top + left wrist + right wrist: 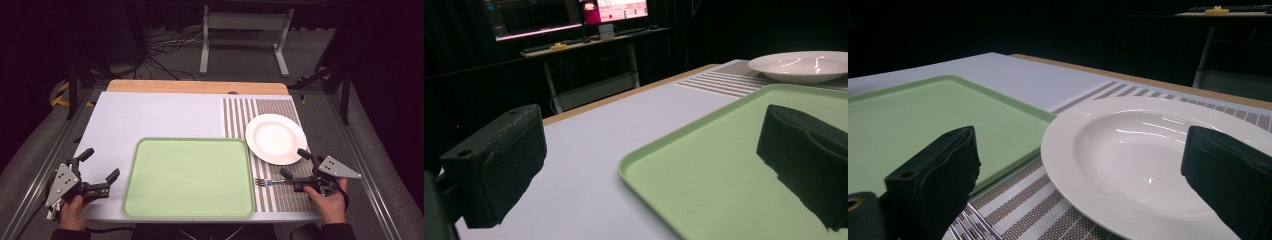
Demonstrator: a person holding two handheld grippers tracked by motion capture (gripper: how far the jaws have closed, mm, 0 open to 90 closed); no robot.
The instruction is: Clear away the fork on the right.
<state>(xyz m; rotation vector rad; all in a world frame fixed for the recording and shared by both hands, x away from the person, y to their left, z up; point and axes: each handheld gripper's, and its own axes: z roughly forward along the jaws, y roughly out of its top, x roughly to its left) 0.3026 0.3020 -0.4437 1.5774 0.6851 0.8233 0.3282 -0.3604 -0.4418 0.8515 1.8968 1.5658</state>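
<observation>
A pale green tray (188, 178) lies empty at the table's front middle. To its right, a white plate (275, 137) rests on a striped placemat (285, 200). A metal fork (268, 182) lies on the placemat just in front of the plate, tines toward the tray. My right gripper (294, 163) stands open by the plate's near rim, and the fork's handle runs under its nearer jaw. In the right gripper view the plate (1128, 150) sits between the open jaws and the fork tines (970, 222) show at bottom left. My left gripper (100, 164) is open and empty, left of the tray.
A white sheet (150, 117) covers the table, with a wooden edge (197, 86) at the back. Metal frame rails run along both sides. A desk with monitors (574, 15) stands beyond the table in the left gripper view.
</observation>
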